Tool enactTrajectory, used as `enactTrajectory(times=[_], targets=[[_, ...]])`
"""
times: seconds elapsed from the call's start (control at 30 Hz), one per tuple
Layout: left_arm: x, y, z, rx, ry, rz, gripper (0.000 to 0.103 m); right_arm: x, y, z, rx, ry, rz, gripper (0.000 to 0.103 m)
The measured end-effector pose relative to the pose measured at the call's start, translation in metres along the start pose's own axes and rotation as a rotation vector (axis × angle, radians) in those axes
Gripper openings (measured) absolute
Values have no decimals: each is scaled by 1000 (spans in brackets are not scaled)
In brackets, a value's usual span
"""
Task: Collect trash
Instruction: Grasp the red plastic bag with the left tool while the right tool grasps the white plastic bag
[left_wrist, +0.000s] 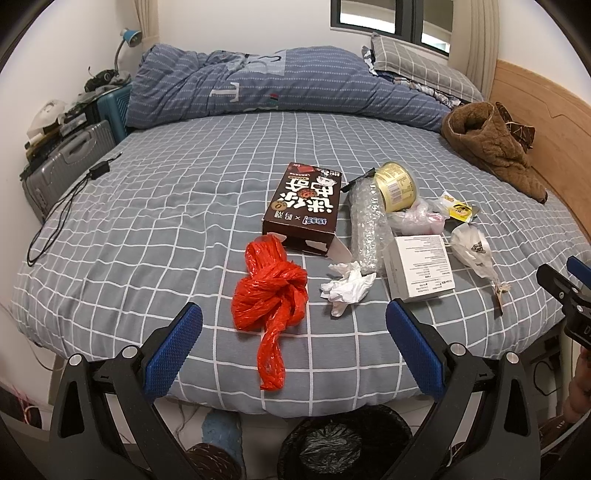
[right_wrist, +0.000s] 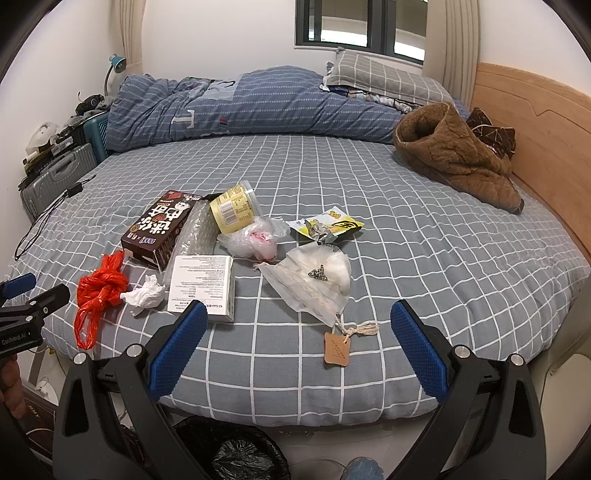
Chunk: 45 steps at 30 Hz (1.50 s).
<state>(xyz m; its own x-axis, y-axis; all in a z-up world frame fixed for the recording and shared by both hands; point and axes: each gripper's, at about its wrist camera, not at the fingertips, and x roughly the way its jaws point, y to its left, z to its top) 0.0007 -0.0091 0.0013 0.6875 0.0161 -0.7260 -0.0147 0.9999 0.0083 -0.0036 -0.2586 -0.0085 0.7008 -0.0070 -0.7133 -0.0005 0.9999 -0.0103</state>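
Trash lies on the grey checked bed (left_wrist: 147, 229): a knotted red plastic bag (left_wrist: 271, 295), a crumpled white tissue (left_wrist: 347, 286), a brown snack box (left_wrist: 306, 206), a bubble-wrap roll (left_wrist: 365, 229), a yellow can (left_wrist: 397, 186), a white box (left_wrist: 419, 267), a clear bag (right_wrist: 255, 240), a yellow wrapper (right_wrist: 327, 225) and a mesh pouch (right_wrist: 314, 280) with a tan tag (right_wrist: 337, 350). My left gripper (left_wrist: 293, 347) is open just short of the red bag. My right gripper (right_wrist: 299, 349) is open, near the pouch and tag.
A bin with a black liner (left_wrist: 343, 443) stands on the floor below the bed edge, also in the right wrist view (right_wrist: 232, 450). A blue duvet (left_wrist: 277, 85), pillow (left_wrist: 417, 66), brown jacket (left_wrist: 491, 147), cable (left_wrist: 62, 206) and suitcases (left_wrist: 70, 155) are around.
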Motion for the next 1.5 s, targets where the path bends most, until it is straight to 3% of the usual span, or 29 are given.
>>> enactTrajectory(times=[0.27, 0.67, 1.0, 1.23, 1.5], targets=[[32, 15, 13, -21, 32, 26, 97, 28, 3, 16, -45, 2, -20, 95], [100, 40, 36, -47, 111, 30, 97, 111, -17, 36, -28, 100, -41, 91], [134, 37, 31, -28, 181, 20, 93, 171, -35, 27, 41, 211, 1, 78], [148, 33, 23, -23, 209, 11, 81, 185, -33, 20, 53, 255, 27, 61], [156, 30, 17, -26, 223, 16, 52, 186, -31, 20, 32, 265, -8, 43]])
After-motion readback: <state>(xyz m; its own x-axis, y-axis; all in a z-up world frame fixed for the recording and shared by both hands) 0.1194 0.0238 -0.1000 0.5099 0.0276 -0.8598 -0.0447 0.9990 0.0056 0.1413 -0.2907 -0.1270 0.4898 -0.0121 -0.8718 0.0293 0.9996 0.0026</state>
